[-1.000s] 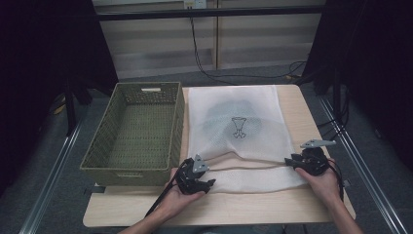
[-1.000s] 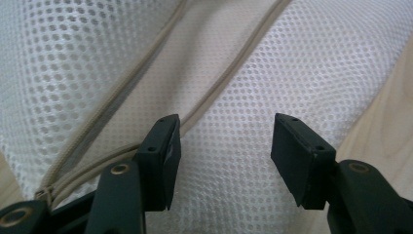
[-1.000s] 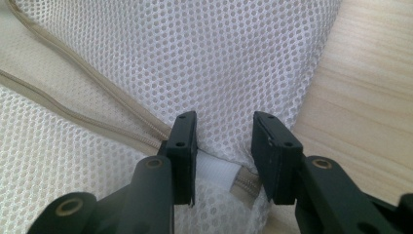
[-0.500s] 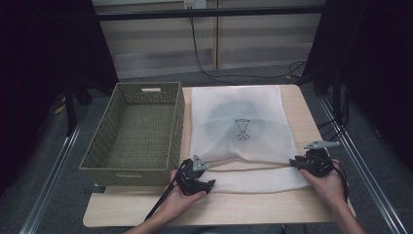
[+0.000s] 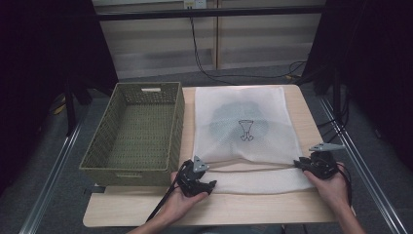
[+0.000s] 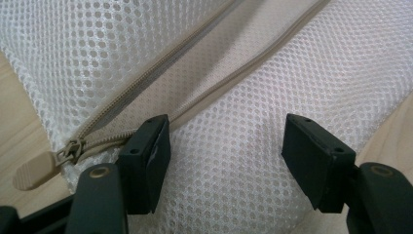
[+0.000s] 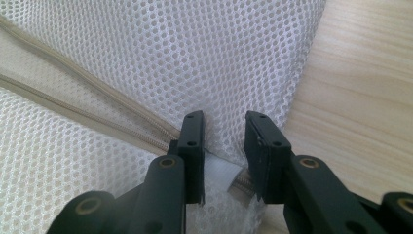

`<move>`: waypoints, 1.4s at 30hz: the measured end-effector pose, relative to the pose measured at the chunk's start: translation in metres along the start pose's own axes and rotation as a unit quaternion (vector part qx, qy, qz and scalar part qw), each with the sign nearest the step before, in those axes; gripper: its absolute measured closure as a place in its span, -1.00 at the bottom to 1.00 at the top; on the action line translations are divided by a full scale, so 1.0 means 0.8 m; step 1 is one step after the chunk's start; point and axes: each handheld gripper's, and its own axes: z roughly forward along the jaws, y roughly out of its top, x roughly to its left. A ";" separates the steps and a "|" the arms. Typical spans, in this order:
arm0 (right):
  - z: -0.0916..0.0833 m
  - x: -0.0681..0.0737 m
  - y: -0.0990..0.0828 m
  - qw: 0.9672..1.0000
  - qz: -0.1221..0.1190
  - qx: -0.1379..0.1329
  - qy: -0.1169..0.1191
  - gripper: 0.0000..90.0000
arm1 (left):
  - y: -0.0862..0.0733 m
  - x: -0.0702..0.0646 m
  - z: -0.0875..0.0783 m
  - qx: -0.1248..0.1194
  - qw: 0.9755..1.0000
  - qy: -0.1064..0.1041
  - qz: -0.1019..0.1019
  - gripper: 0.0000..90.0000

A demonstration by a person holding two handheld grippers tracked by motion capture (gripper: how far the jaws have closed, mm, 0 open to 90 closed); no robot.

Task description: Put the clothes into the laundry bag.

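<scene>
Dark item inside mesh bag [image 5: 238, 122] blurred by fabric, unidentifiable. Bench [image 5: 272, 209] near edge partly covered by forearms.

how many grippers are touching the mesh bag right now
2. The left gripper sits at the mesh bag's near-left corner by the zipper pull, jaws wide open over the mesh. The right gripper is at the near-right corner, jaws pinching the edge.

No readable text or numbers, only a small dark emblem [image 5: 246, 130] on the mesh bag [image 5: 238, 122].
</scene>
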 end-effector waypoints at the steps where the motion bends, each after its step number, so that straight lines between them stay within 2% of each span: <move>1: 0.000 -0.001 0.000 1.000 -0.001 -0.004 0.001 0.55 | 0.000 0.000 0.000 0.003 1.000 0.001 0.004 -0.22; 4: 0.000 0.001 -0.001 1.000 0.001 -0.003 -0.002 0.54 | -0.001 0.000 0.001 -0.004 1.000 -0.007 -0.003 -0.25; 6: 0.000 0.000 -0.005 1.000 0.004 -0.018 0.010 0.47 | -0.001 0.001 -0.002 0.000 1.000 -0.010 0.008 -0.29; 9: -0.007 -0.001 -0.005 0.998 0.028 -0.048 0.030 0.26 | 0.000 -0.004 -0.005 -0.003 1.000 -0.010 0.021 -0.41; 10: -0.011 0.002 -0.001 0.997 0.030 -0.061 0.036 0.23 | 0.002 -0.009 -0.010 -0.023 0.999 -0.020 0.028 -0.42; 11: -0.014 0.004 0.002 0.997 0.028 -0.067 0.037 0.20 | 0.002 -0.009 -0.010 -0.023 0.999 -0.020 0.028 -0.42; 12: -0.019 0.007 0.006 0.996 0.025 -0.078 0.040 0.16 | 0.008 -0.014 -0.019 -0.036 0.998 -0.030 0.048 -0.42; 13: -0.021 0.009 0.008 0.995 0.022 -0.087 0.044 0.13 | 0.008 -0.014 -0.019 -0.036 0.998 -0.030 0.048 -0.42; 14: -0.026 0.012 0.010 0.994 0.023 -0.092 0.048 0.11 | 0.012 -0.018 -0.029 -0.061 0.996 -0.045 0.049 -0.44; 15: -0.028 0.013 0.010 0.994 0.024 -0.097 0.048 0.10 | 0.013 -0.019 -0.036 -0.074 0.995 -0.051 0.046 -0.45; 17: -0.035 0.017 0.012 0.992 0.027 -0.109 0.056 0.06 | 0.014 -0.022 -0.050 -0.089 0.992 -0.071 0.046 -0.49; 18: -0.038 0.020 0.013 0.992 0.024 -0.113 0.057 0.05 | 0.014 -0.022 -0.050 -0.089 0.992 -0.071 0.046 -0.51; 19: -0.042 0.027 0.016 0.991 0.020 -0.119 0.055 0.03 | 0.012 -0.023 -0.063 -0.106 0.989 -0.089 0.042 -0.56; 23: -0.052 0.050 0.024 0.988 0.004 -0.138 0.066 -0.05 | 0.008 -0.017 -0.094 -0.130 0.985 -0.105 0.039 -0.65; 25: -0.057 0.061 0.026 0.985 0.009 -0.152 0.079 -0.10 | 0.005 -0.014 -0.112 -0.138 0.983 -0.117 0.030 -0.66; 26: -0.060 0.067 0.026 0.985 0.011 -0.153 0.085 -0.13 | 0.002 -0.013 -0.122 -0.140 0.983 -0.113 0.038 -0.67; 27: -0.063 0.072 0.024 0.984 0.013 -0.156 0.085 -0.14 | -0.001 -0.011 -0.131 -0.145 0.984 -0.097 0.045 -0.67; 29: -0.069 0.080 0.020 0.983 0.011 -0.158 0.088 -0.16 | -0.010 -0.007 -0.152 -0.160 0.983 -0.079 0.040 -0.67; 30: -0.069 0.080 0.020 0.983 0.011 -0.158 0.088 -0.16 | -0.010 -0.007 -0.152 -0.160 0.983 -0.079 0.040 -0.67; 31: -0.075 0.086 0.016 0.983 0.010 -0.160 0.092 -0.17 | -0.019 -0.002 -0.169 -0.172 0.982 -0.063 0.042 -0.67; 32: -0.078 0.087 0.014 0.983 0.012 -0.160 0.094 -0.17 | -0.019 -0.002 -0.169 -0.172 0.982 -0.063 0.042 -0.67; 33: -0.083 0.090 0.011 0.982 0.016 -0.162 0.092 -0.17 | -0.027 0.006 -0.182 -0.173 0.983 -0.044 0.044 -0.68; 34: -0.083 0.090 0.011 0.982 0.016 -0.162 0.092 -0.17 | -0.027 0.006 -0.182 -0.173 0.983 -0.044 0.044 -0.70; 35: -0.091 0.095 0.006 0.982 0.014 -0.165 0.093 -0.17 | -0.036 0.016 -0.193 -0.171 0.984 -0.030 0.030 -0.71; 36: -0.095 0.097 0.004 0.981 0.012 -0.167 0.092 -0.17 | -0.041 0.022 -0.199 -0.172 0.985 -0.020 0.027 -0.72; 40: -0.108 0.107 -0.009 0.980 0.009 -0.172 0.096 -0.18 | -0.065 0.040 -0.219 -0.190 0.982 -0.008 -0.015 -0.76; 42: -0.110 0.110 -0.019 0.980 0.007 -0.175 0.091 -0.18 | -0.079 0.043 -0.225 -0.188 0.982 0.007 -0.011 -0.77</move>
